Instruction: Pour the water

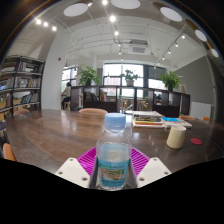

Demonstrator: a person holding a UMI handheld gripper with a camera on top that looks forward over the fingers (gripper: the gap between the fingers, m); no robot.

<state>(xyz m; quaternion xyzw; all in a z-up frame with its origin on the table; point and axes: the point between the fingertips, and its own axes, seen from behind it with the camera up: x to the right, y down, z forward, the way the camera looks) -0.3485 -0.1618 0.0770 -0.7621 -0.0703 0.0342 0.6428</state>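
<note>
1. The gripper (113,172) has its two fingers closed against a water bottle (113,152), the magenta pads (89,158) pressing its sides; the bottle stands upright between them, blue cap on top.
2. Beyond it lies a long wooden table (60,135); a pale cup (176,137) stands toward its right edge, well apart from the bottle.
3. Books (148,119) lie stacked farther back near the cup; potted plants (90,76) line the windows behind.

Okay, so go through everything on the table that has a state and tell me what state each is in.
Clear plastic water bottle with blue label: upright, white cap on, standing between the fingers.
Fingers with pink pads: either side of the bottle; grip unclear.
Small white cup: upright on the wooden table, contents not visible.
Stack of books: lying flat, closed.
</note>
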